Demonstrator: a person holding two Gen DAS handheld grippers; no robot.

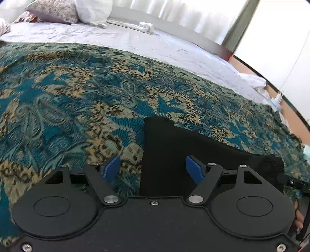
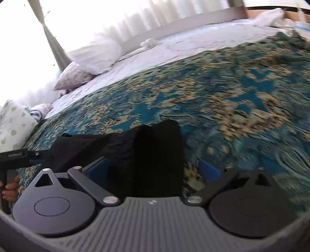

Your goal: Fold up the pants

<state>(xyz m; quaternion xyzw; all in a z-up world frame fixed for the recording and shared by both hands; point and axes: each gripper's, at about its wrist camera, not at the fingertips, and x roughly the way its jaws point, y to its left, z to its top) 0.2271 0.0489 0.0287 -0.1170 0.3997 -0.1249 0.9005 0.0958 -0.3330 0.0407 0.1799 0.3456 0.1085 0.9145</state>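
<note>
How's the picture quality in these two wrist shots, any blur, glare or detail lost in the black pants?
Left wrist view: bedspread fairly sharp, slight smear at the edges; window blown out; black pants a featureless dark mass. Right wrist view: heavy motion blur across the bedspread, curtains overexposed, pants without visible folds. Both show fisheye bending.

Daylight, strong, enters through the curtains (image 1: 186, 13) behind the bed's far edge; the window area is blown out to white in both views. White sheet (image 1: 135, 42) bright, low contrast. Patterned bedspread (image 2: 232, 93) evenly lit, no hard shadows. Black pants (image 1: 170, 151) underexposed, folds almost unreadable. Motion blur: moderate in left wrist view, heavy over the bedspread at the right side of right wrist view. Fisheye bends the bed's edges; dark vignette at corners.
</note>
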